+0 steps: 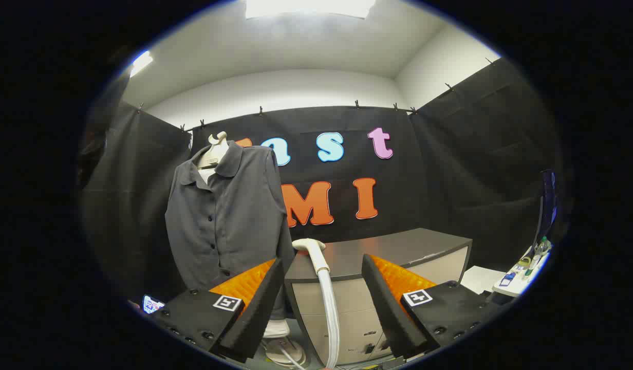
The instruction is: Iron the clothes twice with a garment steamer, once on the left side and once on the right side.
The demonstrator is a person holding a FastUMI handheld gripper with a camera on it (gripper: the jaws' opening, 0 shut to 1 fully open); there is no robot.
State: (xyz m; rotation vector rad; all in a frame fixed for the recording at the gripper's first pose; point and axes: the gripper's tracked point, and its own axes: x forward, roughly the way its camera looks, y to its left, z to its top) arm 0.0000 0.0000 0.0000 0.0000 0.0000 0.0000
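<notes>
Right now your gripper [321, 288] is spread wide and holds nothing; the steamer head [310, 245] rests on the near edge of the cabinet [398, 246], just beyond the fingers, its hose [329, 308] dropping between them; the grey shirt [226, 216] hangs far left; clamp the hose rather than the handle and the head may swing or slip.
</notes>
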